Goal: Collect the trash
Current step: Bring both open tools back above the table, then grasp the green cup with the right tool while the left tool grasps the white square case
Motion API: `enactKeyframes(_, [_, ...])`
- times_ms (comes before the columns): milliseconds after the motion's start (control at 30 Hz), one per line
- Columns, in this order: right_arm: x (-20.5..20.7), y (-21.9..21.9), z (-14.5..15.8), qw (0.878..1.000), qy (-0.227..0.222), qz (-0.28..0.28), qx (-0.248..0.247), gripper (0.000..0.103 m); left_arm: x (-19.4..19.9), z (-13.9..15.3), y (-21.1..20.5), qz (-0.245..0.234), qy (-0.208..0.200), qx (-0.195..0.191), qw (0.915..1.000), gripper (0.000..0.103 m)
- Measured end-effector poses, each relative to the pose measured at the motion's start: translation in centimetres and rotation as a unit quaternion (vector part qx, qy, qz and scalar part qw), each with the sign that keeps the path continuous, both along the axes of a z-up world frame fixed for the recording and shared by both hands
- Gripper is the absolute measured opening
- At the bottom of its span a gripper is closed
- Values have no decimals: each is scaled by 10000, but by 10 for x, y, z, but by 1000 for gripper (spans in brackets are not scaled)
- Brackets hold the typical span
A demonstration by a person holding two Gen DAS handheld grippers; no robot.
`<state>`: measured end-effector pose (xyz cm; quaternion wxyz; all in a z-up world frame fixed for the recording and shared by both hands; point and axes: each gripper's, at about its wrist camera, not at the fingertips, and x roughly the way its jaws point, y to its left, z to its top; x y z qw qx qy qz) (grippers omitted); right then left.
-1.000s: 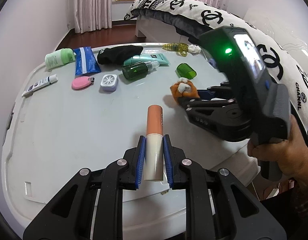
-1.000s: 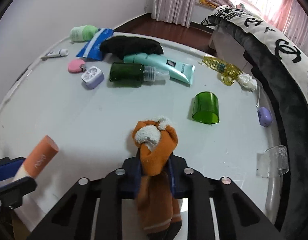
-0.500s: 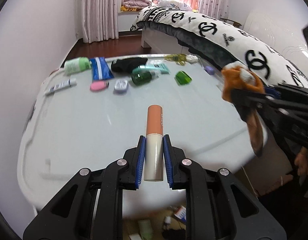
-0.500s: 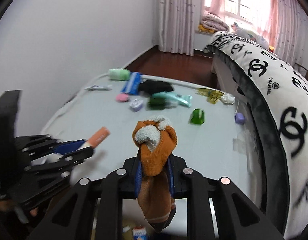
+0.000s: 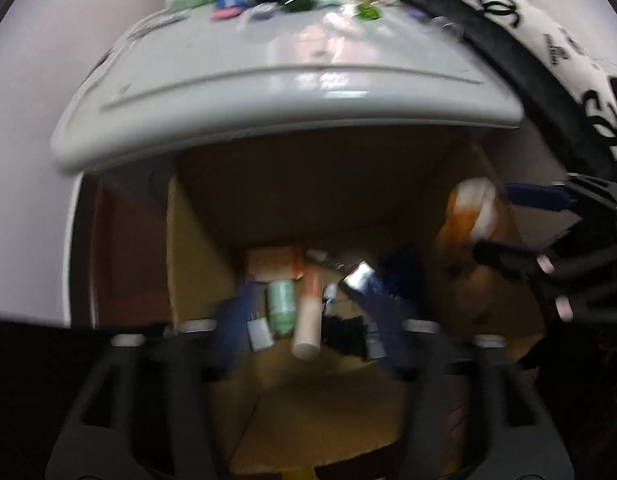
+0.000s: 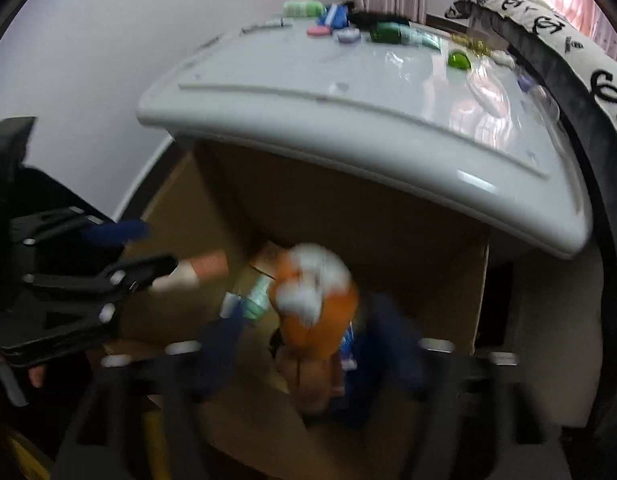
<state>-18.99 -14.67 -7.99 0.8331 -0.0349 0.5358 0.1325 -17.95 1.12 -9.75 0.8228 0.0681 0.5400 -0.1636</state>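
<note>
Trash is dropping into an open cardboard box [image 5: 196, 248] that stands on the floor under the near edge of the white counter [image 5: 268, 96]; both views are blurred by motion. Left gripper [image 5: 308, 332] points down over the box, its two fingers [image 5: 228, 328] spreading apart, and one cream tube with an orange cap [image 5: 308, 320] sits in the gap between them with space on either side, no longer pinched. Right gripper [image 6: 308, 344] hangs beside it over the same box, its two fingers [image 6: 392, 344] likewise opening, with one orange sock wadded around something white [image 6: 316, 304] between them and not pressed by either pad. In the left view the sock [image 5: 468, 216] shows at the right, just in front of the other gripper's blue pad. Inside the box lie several earlier pieces: one pale green tube [image 5: 282, 304], one small white block [image 5: 260, 334], one shiny foil packet [image 5: 358, 276], one orange carton [image 5: 268, 264] and some dark scraps too smeared to count. Back on the counter about ten items remain in a loose row at the far side, among them one mint-green tube [image 6: 302, 8], one blue packet [image 6: 334, 14], one pink case [image 6: 318, 31], one lilac case [image 6: 347, 35], one dark green bottle [image 6: 386, 34] and one bright green cap [image 6: 458, 60]. A bed [image 6: 548, 28] with a black-and-white patterned cover runs along the counter's right side
</note>
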Motion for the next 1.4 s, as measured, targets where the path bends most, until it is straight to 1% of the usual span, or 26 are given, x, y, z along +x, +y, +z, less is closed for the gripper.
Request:
enactKeyframes(33, [1,1,-1,10000,32,18,-33,82,0,-2,2,101,-5,118,9999,80])
enactKeyframes(67, [1,2,-1,10000,42,38,-22,82,2,-2,2,157,-9,198,9997,80])
enactKeyframes(100, [1,2,4,10000,-41,13,11,84,5,-1,3,208,-24,294,9993,80])
enactKeyframes(133, [0,1,8,9999,-105,-17,41,90,7,-1,4,242,-47,348,9991,81])
enactKeyframes(167, [-1,-1,11,9999,-149,-34,72,93,8,0,5,284,-75,393,9988,82])
enactKeyframes(300, [3,-10,26,9990,-355,-190,192,93,14,5,4,277,-123,377,9988,83])
enactKeyframes(367, [8,-15,34,9983,-467,-251,231,93,17,12,1,244,-281,393,9985,83])
enactKeyframes(433, [17,-19,45,9975,-610,-277,211,93,25,26,-7,191,-557,414,9974,83])
enactKeyframes(533, [33,-27,62,9952,-929,-317,23,97,46,48,-14,109,-874,336,9955,84])
enactKeyframes(600, [51,-34,73,9928,-1133,-386,-85,97,66,62,-18,129,-1056,243,9940,86])
enactKeyframes(700, [96,-52,89,9888,-1380,-572,-68,97,101,81,-21,271,-1337,-24,9906,89])
enactKeyframes(767, [125,-60,91,9876,-1421,-664,-18,97,127,88,-24,411,-1458,-200,9883,89])
enactKeyframes(833, [163,-70,87,9865,-1424,-805,-111,97,149,90,-27,496,-1496,-281,9871,89])
enactKeyframes(900, [201,-78,78,9852,-1419,-910,-316,97,171,88,-33,588,-1554,-246,9858,89])
enactKeyframes(933, [229,-83,70,9843,-1386,-991,-464,97,178,86,-35,614,-1569,-237,9854,89])
enactKeyframes(967, [245,-84,63,9843,-1348,-1020,-505,97,187,84,-37,642,-1593,-253,9848,89])
enactKeyframes(1067, [300,-93,40,9844,-1159,-1177,-600,97,196,80,-35,696,-1659,-306,9832,89])
enactKeyframes(1133, [329,-96,25,9849,-1017,-1260,-610,97,200,76,-31,714,-1700,-278,9825,89])
enactKeyframes(1167, [337,-96,19,9851,-954,-1288,-631,97,201,72,-28,727,-1714,-248,9822,89])
enactKeyframes(1233, [356,-96,6,9854,-832,-1298,-726,97,206,66,-24,777,-1614,-230,9836,89])
enactKeyframes(1300, [370,-93,-5,9862,-726,-1249,-812,93,210,63,-20,835,-1503,-312,9846,89])
enactKeyframes(1400, [378,-91,-12,9869,-676,-1214,-825,87,212,64,-18,862,-1507,-335,9842,89])
